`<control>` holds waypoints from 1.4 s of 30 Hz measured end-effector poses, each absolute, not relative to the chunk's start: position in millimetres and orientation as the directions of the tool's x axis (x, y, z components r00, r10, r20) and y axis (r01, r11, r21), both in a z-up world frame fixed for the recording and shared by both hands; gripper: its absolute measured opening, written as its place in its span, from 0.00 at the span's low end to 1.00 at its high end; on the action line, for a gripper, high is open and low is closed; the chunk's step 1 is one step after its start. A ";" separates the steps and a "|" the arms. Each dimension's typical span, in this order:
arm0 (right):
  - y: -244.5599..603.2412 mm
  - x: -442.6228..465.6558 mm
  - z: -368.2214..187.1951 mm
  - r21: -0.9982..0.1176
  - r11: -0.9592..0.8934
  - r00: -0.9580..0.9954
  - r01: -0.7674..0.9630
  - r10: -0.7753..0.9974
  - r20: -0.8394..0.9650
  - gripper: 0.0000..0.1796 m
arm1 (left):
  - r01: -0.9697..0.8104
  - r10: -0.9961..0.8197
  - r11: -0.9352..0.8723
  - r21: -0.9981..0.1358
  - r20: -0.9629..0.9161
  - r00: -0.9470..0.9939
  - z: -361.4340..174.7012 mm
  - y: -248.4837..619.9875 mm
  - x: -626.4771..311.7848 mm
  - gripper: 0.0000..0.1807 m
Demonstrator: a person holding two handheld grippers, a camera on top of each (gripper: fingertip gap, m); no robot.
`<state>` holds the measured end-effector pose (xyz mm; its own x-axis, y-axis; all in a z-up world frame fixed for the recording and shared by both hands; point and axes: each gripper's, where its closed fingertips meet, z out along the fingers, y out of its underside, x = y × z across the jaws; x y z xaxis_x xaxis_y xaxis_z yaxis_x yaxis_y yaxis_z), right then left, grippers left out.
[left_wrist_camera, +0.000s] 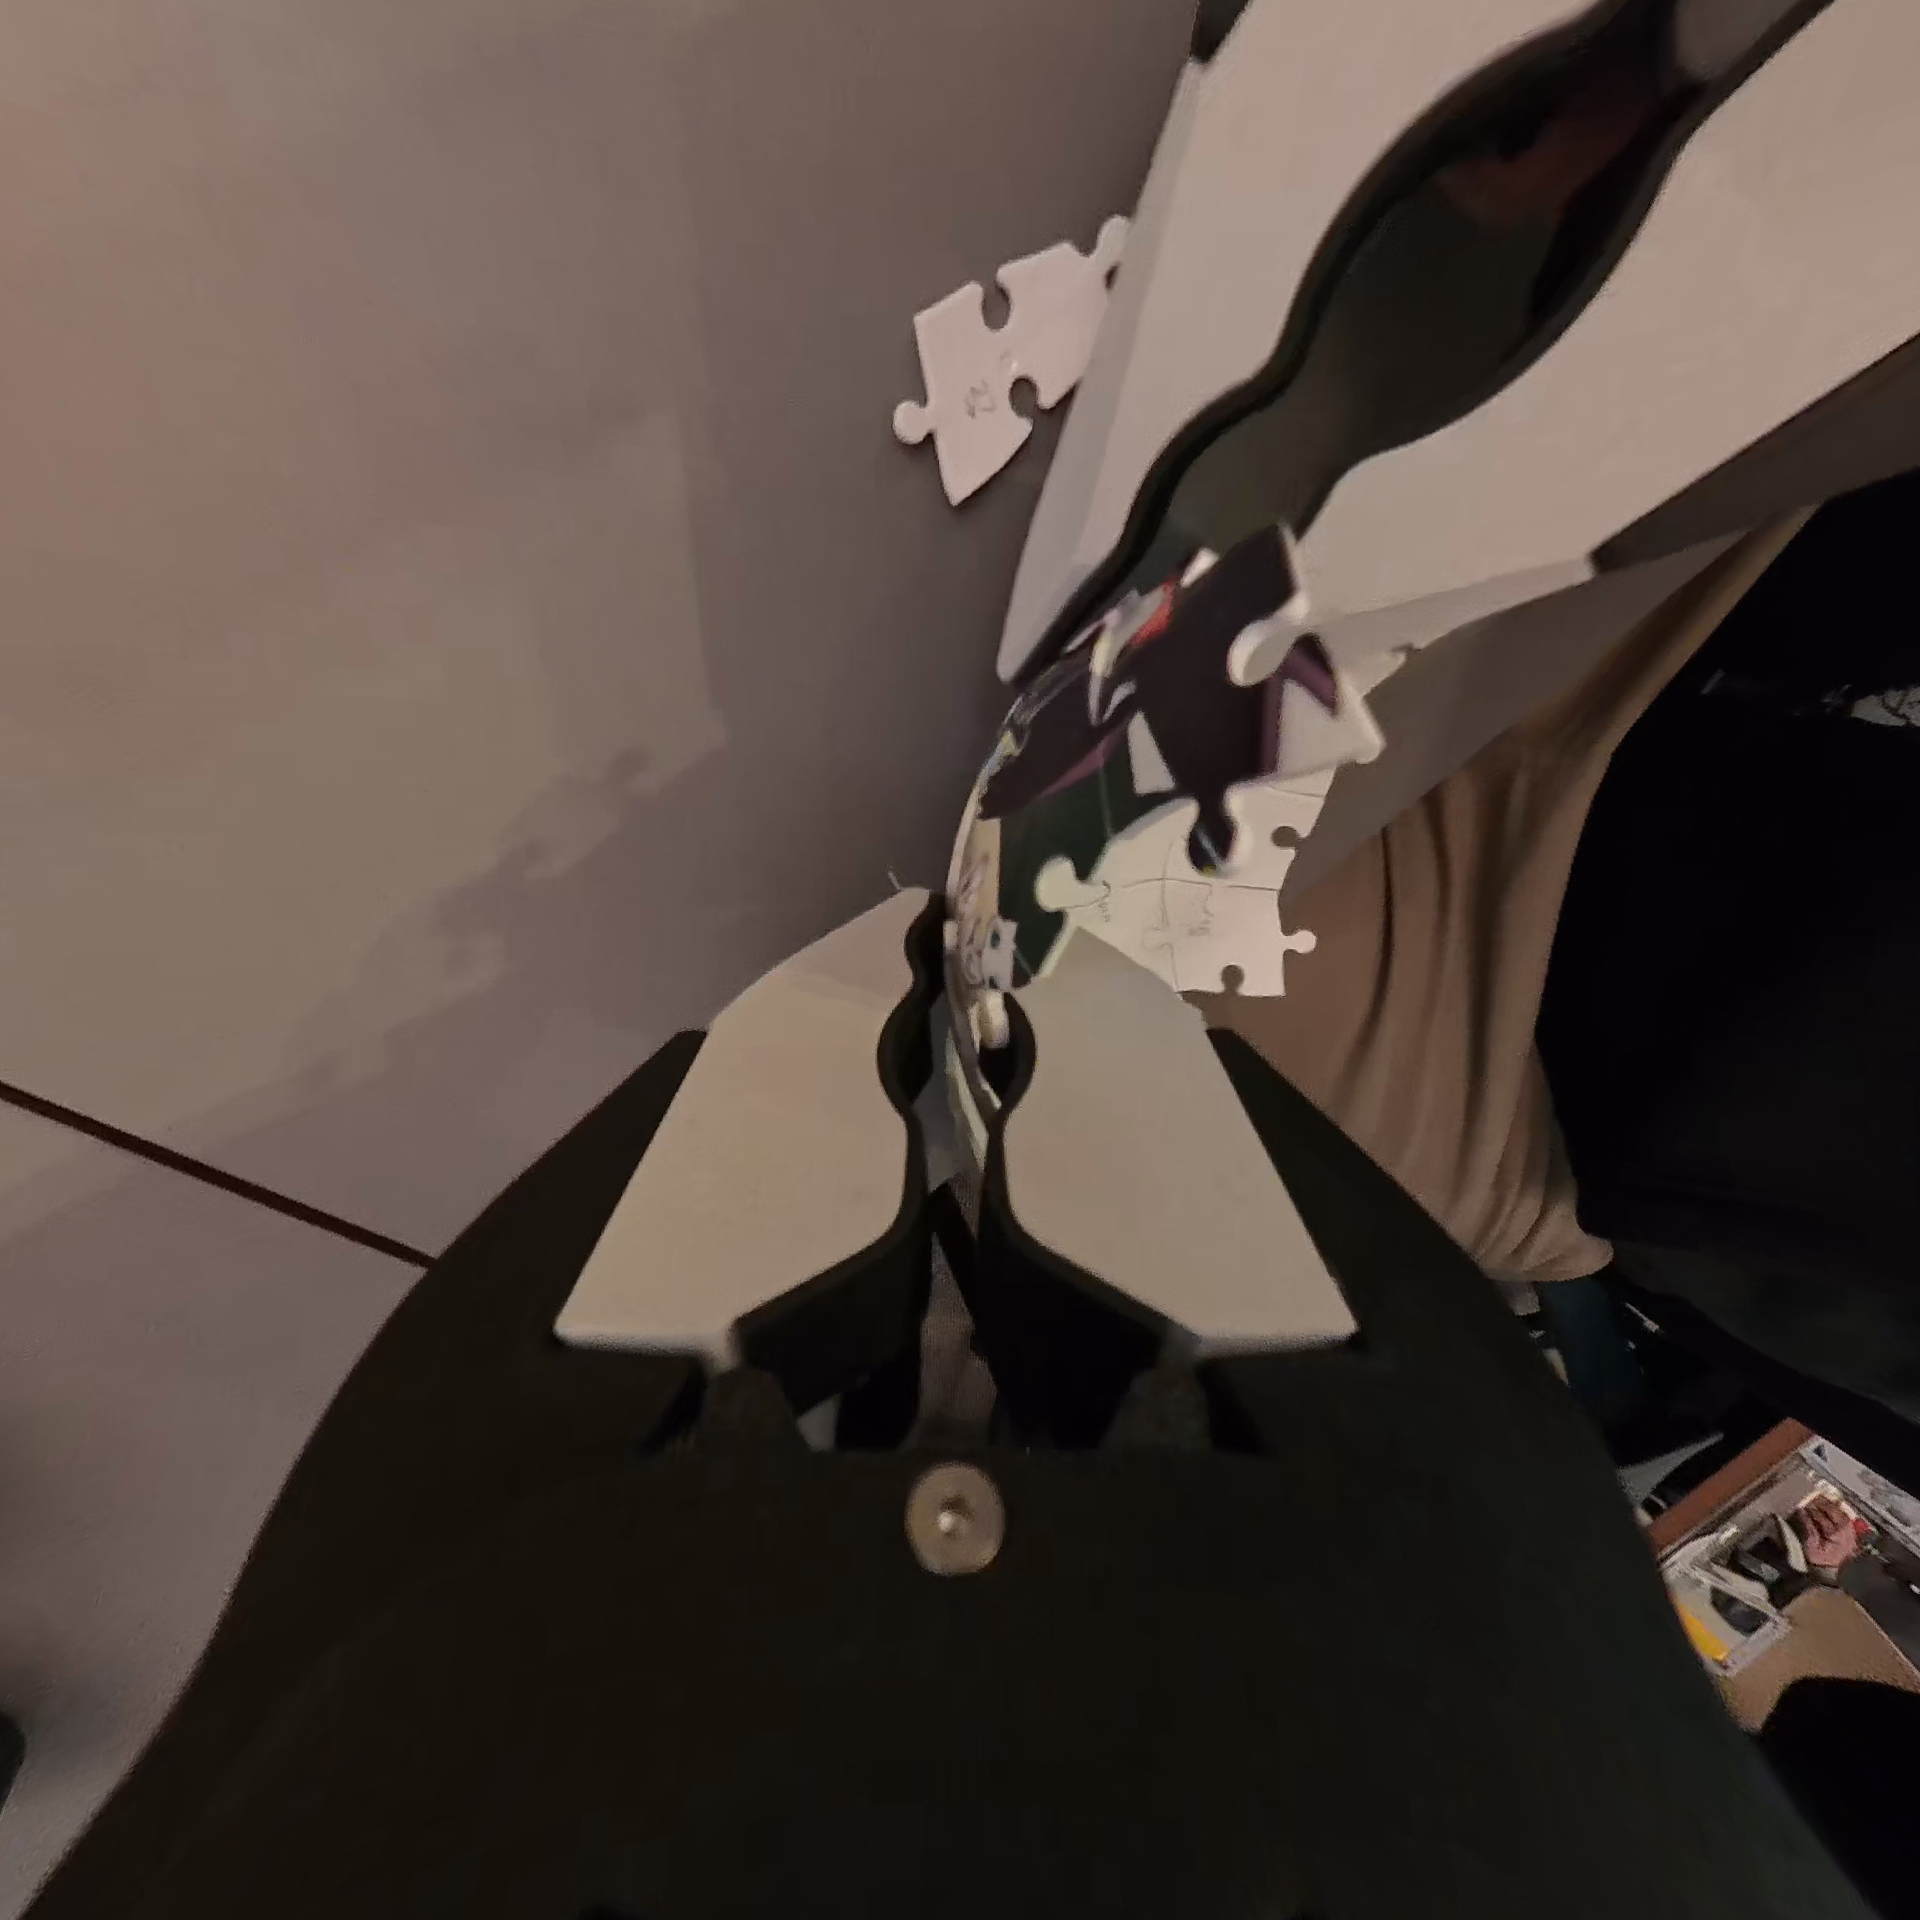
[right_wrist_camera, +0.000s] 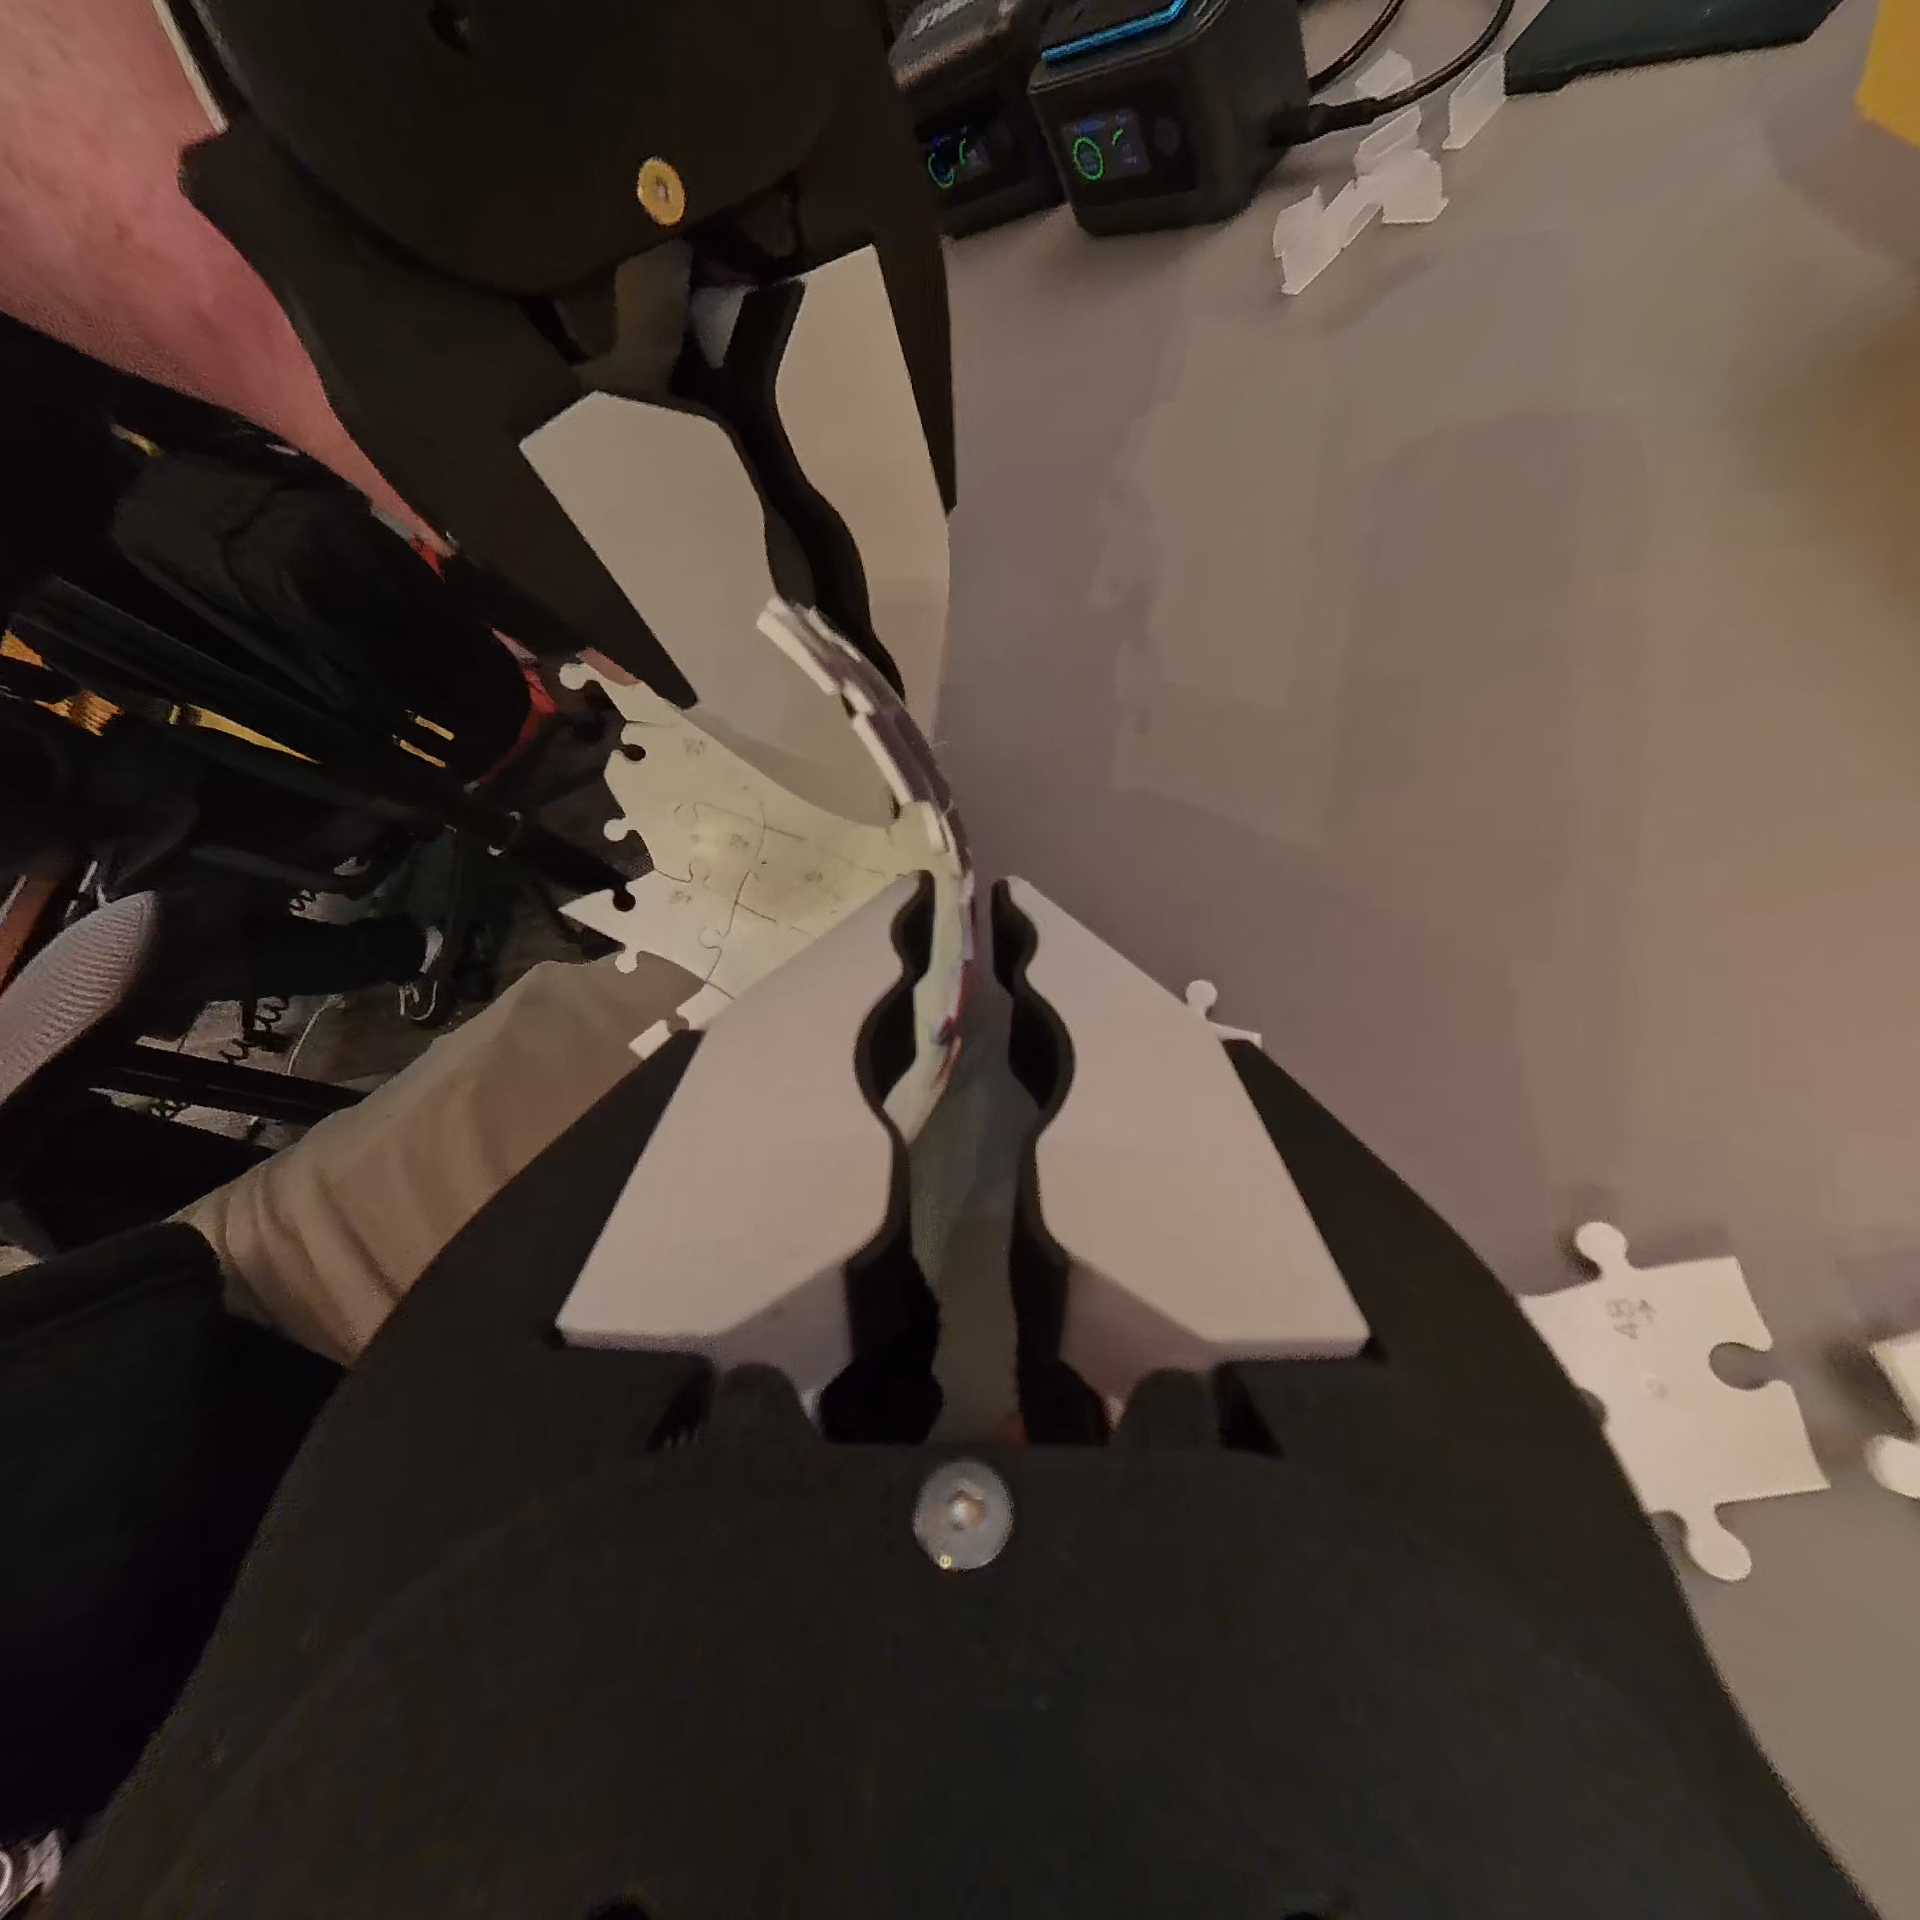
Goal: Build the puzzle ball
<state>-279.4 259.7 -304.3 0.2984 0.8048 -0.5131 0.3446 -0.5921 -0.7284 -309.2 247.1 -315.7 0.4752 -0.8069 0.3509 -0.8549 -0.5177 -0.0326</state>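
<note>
A curved section of the puzzle ball (left_wrist_camera: pixel 1132 769), dark print outside and white inside, is held in the air between both grippers. My left gripper (left_wrist_camera: pixel 961 987) is shut on its lower edge. My right gripper (left_wrist_camera: pixel 1164 566) comes in from the upper right and is shut on its upper edge. In the right wrist view my right gripper (right_wrist_camera: pixel 961 904) pinches the section's rim, the white inner side (right_wrist_camera: pixel 748 842) faces left, and my left gripper (right_wrist_camera: pixel 904 758) clamps it from above. A loose white piece (left_wrist_camera: pixel 997 353) lies face down on the grey table (left_wrist_camera: pixel 416 520).
Another loose piece (right_wrist_camera: pixel 1673 1382) lies on the table at lower right, with one more at the right edge (right_wrist_camera: pixel 1901 1392). Two dark devices with small screens (right_wrist_camera: pixel 1143 125) and clear plastic scraps (right_wrist_camera: pixel 1361 197) sit at the far side. A person's tan trouser leg (right_wrist_camera: pixel 416 1143) is at left. Only a small space, under 4 cm, lies between the two pairs of fingers. The right tips stand about 6 cm off the loose white piece (left_wrist_camera: pixel 997 353).
</note>
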 end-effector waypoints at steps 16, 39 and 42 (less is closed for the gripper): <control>277.0 -228.7 -316.8 -0.695 -0.324 0.229 0.642 0.946 -0.229 0.13 | -0.860 -0.758 -0.474 0.191 0.409 0.508 -318.3 241.6 -336.7 0.02; 281.6 -290.9 -301.6 -0.750 -0.472 0.168 0.463 0.878 -0.448 0.00 | -0.834 -0.680 -0.476 0.278 0.485 0.550 -324.6 249.6 -330.0 0.03; 282.7 -291.4 -302.5 -0.754 -0.480 0.197 0.449 0.876 -0.440 0.00 | -0.833 -0.672 -0.480 0.277 0.494 0.552 -325.0 249.0 -329.7 0.02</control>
<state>-291.4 282.7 -302.5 0.1970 0.8759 -0.4404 0.4490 -0.4799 -0.7537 -329.7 249.0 -325.0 0.5515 -0.6720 0.4942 -0.8326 -0.4798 0.2768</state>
